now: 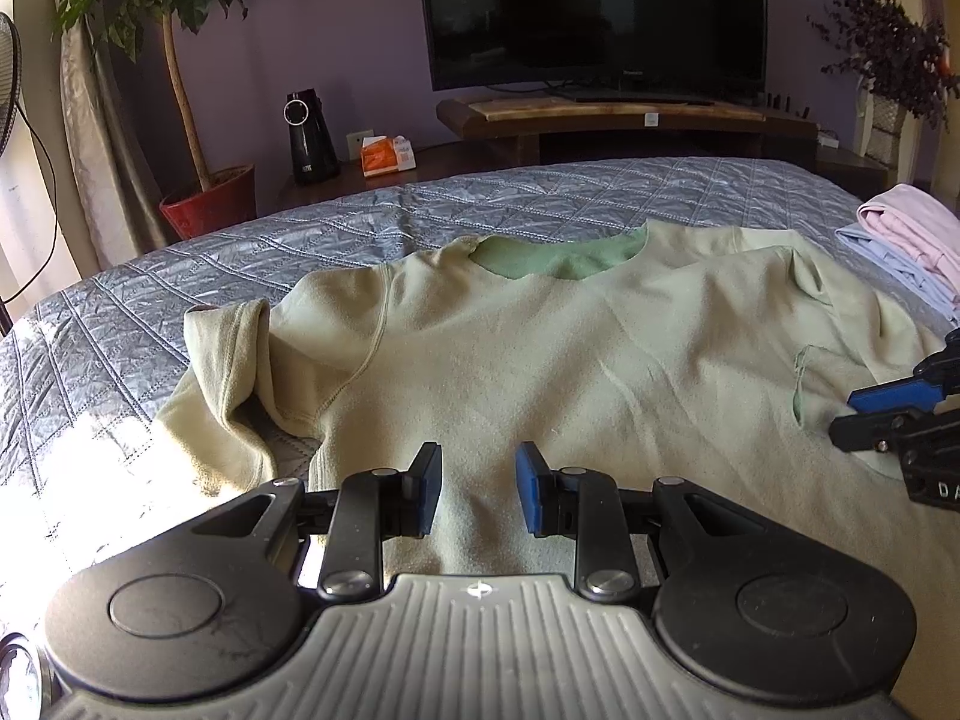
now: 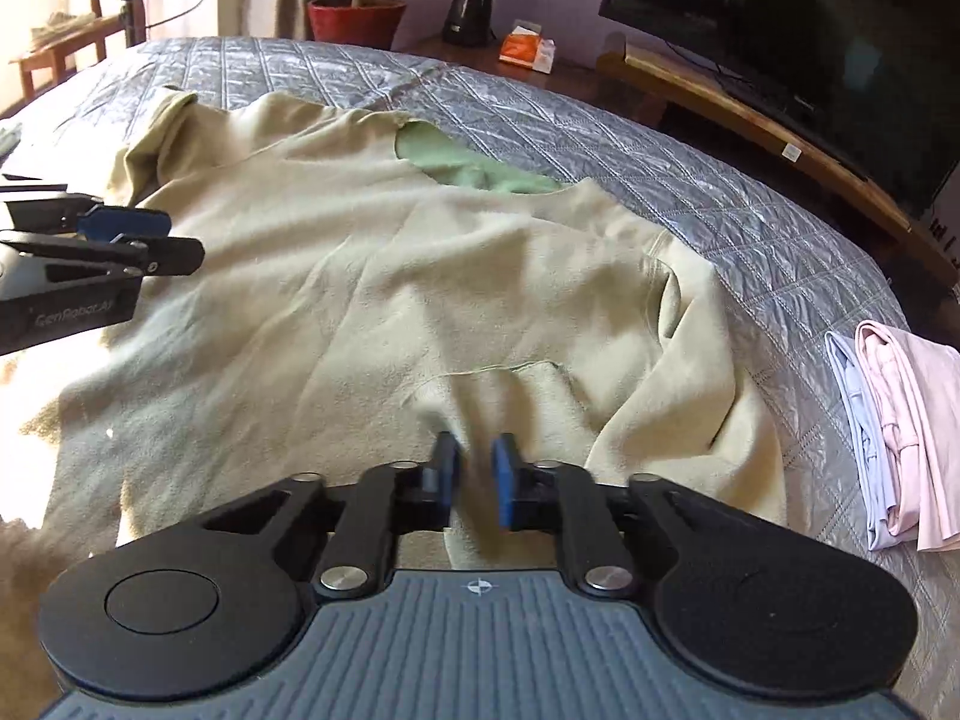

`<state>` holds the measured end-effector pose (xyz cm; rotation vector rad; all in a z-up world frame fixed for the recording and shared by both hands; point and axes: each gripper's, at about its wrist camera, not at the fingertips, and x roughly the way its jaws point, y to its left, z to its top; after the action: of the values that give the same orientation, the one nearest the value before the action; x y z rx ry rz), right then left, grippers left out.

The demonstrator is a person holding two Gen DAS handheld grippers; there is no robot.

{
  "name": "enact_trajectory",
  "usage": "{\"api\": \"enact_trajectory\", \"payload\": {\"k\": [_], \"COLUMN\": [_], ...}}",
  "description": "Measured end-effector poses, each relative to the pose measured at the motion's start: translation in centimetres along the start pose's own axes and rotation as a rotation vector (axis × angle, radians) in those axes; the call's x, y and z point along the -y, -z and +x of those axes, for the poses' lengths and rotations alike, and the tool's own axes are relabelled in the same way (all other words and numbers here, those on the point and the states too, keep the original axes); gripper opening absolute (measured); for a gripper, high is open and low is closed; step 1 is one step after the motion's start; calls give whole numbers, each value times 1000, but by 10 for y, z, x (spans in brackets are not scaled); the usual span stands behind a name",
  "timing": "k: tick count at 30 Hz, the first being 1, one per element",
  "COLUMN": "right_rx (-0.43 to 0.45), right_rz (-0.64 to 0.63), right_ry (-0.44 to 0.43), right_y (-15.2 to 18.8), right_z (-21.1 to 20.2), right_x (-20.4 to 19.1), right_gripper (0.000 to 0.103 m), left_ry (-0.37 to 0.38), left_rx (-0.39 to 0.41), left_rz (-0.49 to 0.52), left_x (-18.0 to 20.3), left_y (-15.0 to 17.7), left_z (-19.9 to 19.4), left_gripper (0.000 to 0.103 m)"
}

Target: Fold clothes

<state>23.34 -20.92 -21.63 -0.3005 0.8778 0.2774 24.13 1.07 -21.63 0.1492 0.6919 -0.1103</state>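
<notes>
Pale green fleece: a sweatshirt (image 1: 540, 336) lies spread flat on a grey quilted bedspread (image 1: 252, 252). Its long axis runs from the hem, nearest both cameras, to the neck opening, which points toward the far edge of the bed and the television (image 1: 594, 12) beyond. A darker green inner layer shows inside the neck. One sleeve (image 1: 228, 354) is folded in against the body on the left; the other sleeve bunches in loose folds on the right side.

The left gripper (image 1: 478, 489) sits low over the hem with fabric between its blue pads; whether the pads actually pinch the cloth is hard to make out. The right gripper (image 2: 477, 480) is blurred, its jaws drawn nearly together on a raised ridge of the sweatshirt near the hem.

The hem itself is hidden under both tools. A small stack of folded clothes (image 2: 888, 432), pink on lilac, rests at the right edge of the bed, well apart from the sweatshirt. A potted plant (image 1: 207, 204) stands on the floor behind the bed, its top cut off.
</notes>
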Motion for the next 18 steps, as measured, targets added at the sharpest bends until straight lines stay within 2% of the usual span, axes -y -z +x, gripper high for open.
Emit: {"api": "enact_trajectory", "payload": {"k": [2,4,6,10,12,14,15,16,18], "right_rx": [7,39,120,348,462,510,497,435,255], "right_rz": [25,27,43,-36,-69,-120,-170,-241,-378], "right_ry": [-24,-10,-43,-80,-138,-249,-283,-321,-395], "right_y": [-1,-2,-3,-15,-25,-31,-31,-30,-22], "right_z": [-7,-26,-58,-132,-164,-177,-177,-170,-149], "right_x": [10,20,33,47,49,42,33,21,-3], "right_gripper": [2,2,2,2,2,3,4,4,5], "left_ry": [0,0,0,-1,-2,-2,-3,-3,-4], "left_rx": [-1,-2,-2,-2,-2,-2,-2,-2,-2], "left_rz": [-2,-8,-11,-14,-16,-17,-18,-19,-23], "left_x": [-1,-2,-3,-3,-3,-3,-3,-3,-4], "left_y": [0,-1,-1,-1,-2,-2,-2,-2,-2], "left_z": [0,0,1,0,0,0,0,0,0], "left_gripper": [25,25,25,25,25,25,25,25,25]}}
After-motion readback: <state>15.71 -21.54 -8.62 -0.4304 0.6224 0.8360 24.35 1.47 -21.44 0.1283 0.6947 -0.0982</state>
